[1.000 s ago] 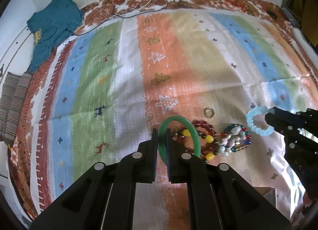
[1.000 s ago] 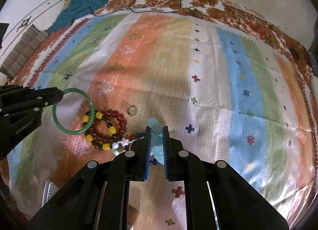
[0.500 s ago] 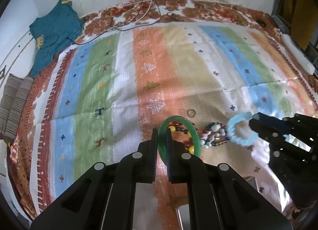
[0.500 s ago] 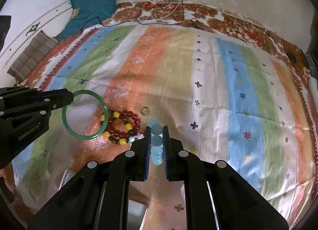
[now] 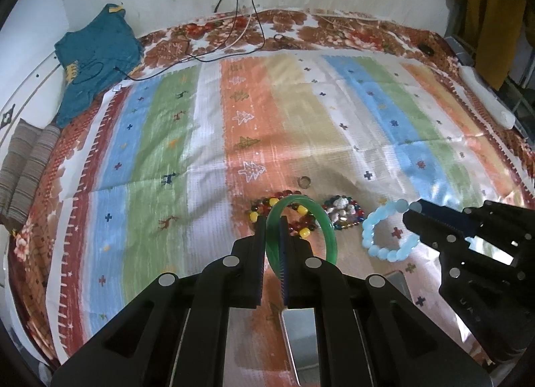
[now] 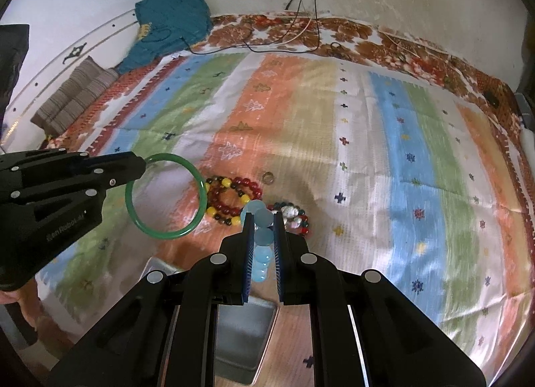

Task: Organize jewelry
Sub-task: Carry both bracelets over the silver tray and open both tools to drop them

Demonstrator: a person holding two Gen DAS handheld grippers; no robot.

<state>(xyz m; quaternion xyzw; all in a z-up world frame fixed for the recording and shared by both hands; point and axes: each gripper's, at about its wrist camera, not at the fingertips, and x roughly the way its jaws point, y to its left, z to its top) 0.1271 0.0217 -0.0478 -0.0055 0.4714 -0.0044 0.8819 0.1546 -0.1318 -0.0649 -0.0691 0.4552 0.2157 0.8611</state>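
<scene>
My left gripper (image 5: 273, 225) is shut on a green bangle (image 5: 326, 225) and holds it above the striped cloth; it also shows in the right wrist view (image 6: 167, 235). My right gripper (image 6: 261, 220) is shut on a pale blue bead bracelet (image 6: 262, 218), seen in the left wrist view (image 5: 384, 246) too. On the cloth lie a red and yellow bead bracelet (image 5: 264, 203), a mixed-colour bead bracelet (image 5: 344, 211) and a small ring (image 5: 304, 181). A metal tin (image 6: 244, 337) sits below both grippers.
The striped cloth (image 5: 301, 113) covers a bed. A teal garment (image 5: 95, 56) and folded striped cloth (image 5: 23, 166) lie at the far left. Cables (image 5: 240, 2) hang down the back wall. A white object (image 5: 485, 99) lies at the right edge.
Both grippers have lifted and pulled back with their bracelets. The tin has come into view under them.
</scene>
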